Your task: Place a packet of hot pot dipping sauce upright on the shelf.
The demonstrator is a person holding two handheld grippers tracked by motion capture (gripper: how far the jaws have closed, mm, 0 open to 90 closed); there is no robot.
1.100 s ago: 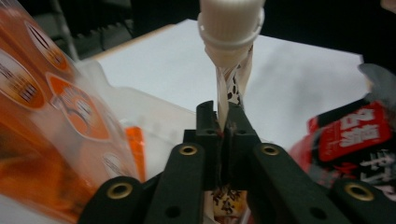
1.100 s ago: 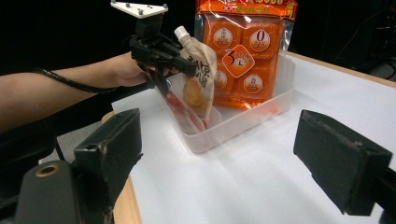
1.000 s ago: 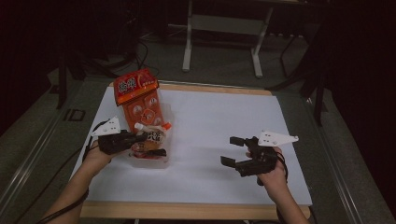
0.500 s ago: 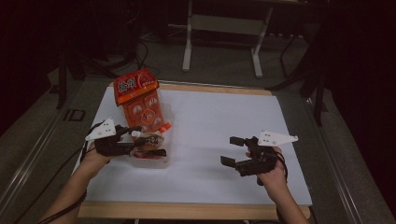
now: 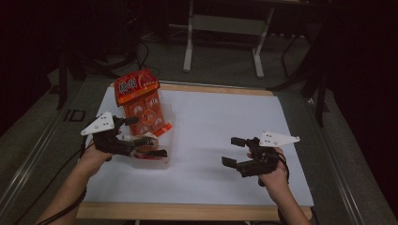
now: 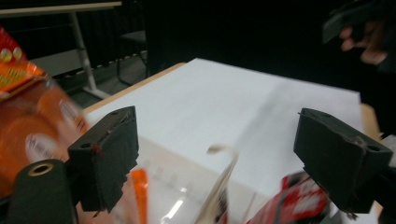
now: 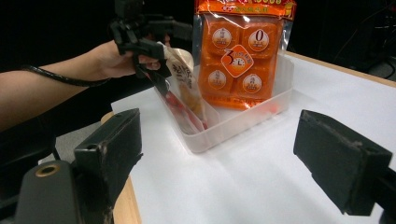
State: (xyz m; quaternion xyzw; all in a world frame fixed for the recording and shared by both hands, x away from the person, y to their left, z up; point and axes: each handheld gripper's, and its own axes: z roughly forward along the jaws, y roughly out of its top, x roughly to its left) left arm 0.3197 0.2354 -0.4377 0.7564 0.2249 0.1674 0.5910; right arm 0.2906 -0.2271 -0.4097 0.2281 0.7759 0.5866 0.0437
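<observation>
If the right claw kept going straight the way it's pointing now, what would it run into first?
Probably the clear plastic tub holding the orange snack pack. The right claw, open and empty, points across bare white sheet toward it, though depth is hard to judge.

orange packet [image 7: 243, 51]: glossy plastic film; bin [image 7: 261, 114]: clear, smooth plastic; small packet [image 7: 186, 88]: shiny wrapper; table [image 5: 225, 136]: matt white sheet, wood edge; left gripper [image 6: 224, 158] pads: matt black, rough
</observation>
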